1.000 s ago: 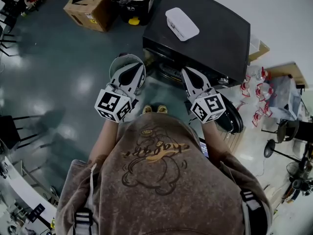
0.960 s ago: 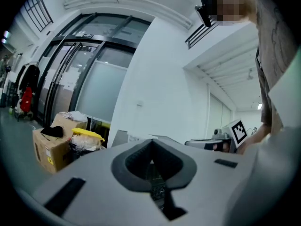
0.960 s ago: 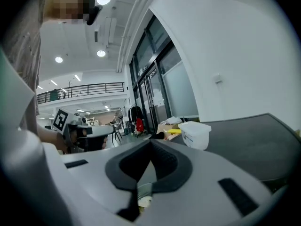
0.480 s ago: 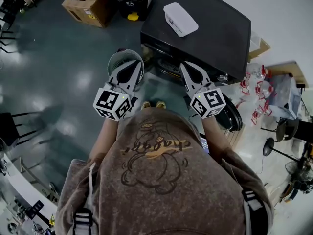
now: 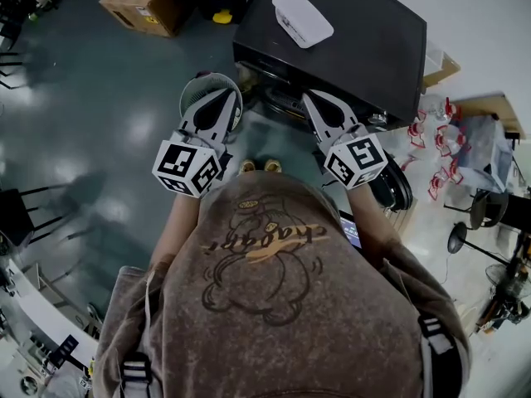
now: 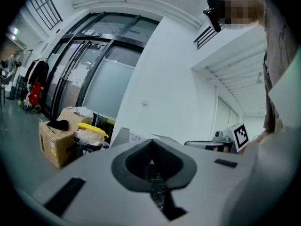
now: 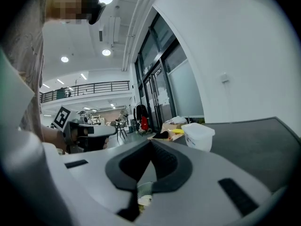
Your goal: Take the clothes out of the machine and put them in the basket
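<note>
I stand in front of a black machine (image 5: 348, 40), whose lid fills the top right of the head view. No clothes show in any view. A round grey basket (image 5: 197, 88) stands on the floor at the machine's left corner. My left gripper (image 5: 222, 99) hangs over the basket's rim, its jaws pressed together with nothing between them (image 6: 151, 142). To its right, my right gripper (image 5: 314, 99) points at the machine's front edge, also shut and empty (image 7: 150, 142). A round dark door (image 5: 392, 193) hangs by my right arm.
A white lidded tub (image 5: 302, 17) lies on the machine's top (image 7: 254, 145) and also shows in the right gripper view (image 7: 197, 135). A cardboard box (image 5: 145, 2) and a yellow-topped bin (image 6: 91, 128) stand at the back left. Red-and-white clutter (image 5: 440, 148) lies to the right, and chairs (image 5: 17, 214) to the left.
</note>
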